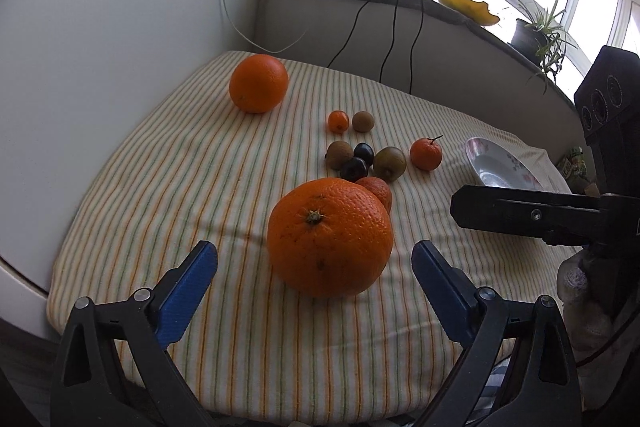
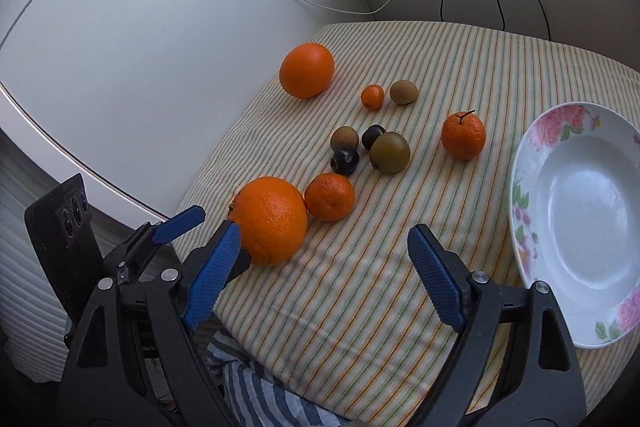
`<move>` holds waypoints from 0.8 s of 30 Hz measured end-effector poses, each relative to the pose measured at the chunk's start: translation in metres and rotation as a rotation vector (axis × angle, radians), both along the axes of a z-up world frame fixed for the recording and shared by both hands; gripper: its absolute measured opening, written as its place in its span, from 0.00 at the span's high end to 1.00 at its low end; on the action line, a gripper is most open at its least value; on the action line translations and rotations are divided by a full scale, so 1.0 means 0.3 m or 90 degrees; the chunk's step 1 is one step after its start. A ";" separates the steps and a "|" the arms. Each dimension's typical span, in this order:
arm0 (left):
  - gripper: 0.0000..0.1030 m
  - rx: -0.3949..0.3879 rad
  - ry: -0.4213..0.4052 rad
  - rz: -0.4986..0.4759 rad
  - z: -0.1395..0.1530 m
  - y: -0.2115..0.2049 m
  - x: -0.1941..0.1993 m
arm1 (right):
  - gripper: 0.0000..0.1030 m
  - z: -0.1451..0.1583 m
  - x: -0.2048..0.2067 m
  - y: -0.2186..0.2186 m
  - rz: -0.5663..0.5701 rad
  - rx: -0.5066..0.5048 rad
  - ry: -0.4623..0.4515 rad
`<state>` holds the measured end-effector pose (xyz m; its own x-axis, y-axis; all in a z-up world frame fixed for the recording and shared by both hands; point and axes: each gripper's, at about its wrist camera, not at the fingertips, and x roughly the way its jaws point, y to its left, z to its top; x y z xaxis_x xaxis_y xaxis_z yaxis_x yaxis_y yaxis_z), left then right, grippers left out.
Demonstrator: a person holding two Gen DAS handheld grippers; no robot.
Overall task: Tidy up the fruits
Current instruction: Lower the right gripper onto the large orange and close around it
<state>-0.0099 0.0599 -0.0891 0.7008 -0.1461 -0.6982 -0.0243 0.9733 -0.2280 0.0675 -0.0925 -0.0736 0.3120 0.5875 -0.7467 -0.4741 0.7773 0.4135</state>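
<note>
A large orange [image 1: 330, 237] [image 2: 269, 221] sits stem up on the striped cloth between the blue pads of my left gripper [image 1: 316, 247], which stands open with a gap on each side of the fruit. My right gripper [image 2: 324, 230] hangs open over bare cloth to the right of that orange, with nothing between its fingers. Beyond lie a mandarin [image 2: 329, 196], two dark plums [image 2: 345, 160], kiwis [image 2: 389, 152], a kumquat [image 2: 372, 97], a stemmed mandarin [image 2: 463, 135] and a second large orange [image 2: 307, 75]. A flowered white plate [image 2: 520, 167] stands empty at the right.
A white wall [image 1: 100, 27] borders the cloth on the left. Black cables [image 1: 394, 35] hang from a sill with a potted plant [image 1: 540, 35] at the back. The table's near edge and a person's striped clothing [image 2: 256, 391] lie below my right gripper.
</note>
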 end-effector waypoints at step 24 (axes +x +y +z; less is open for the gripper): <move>0.24 -0.091 0.033 -0.039 -0.075 0.022 0.060 | 0.43 -0.125 0.057 0.208 0.061 0.020 0.119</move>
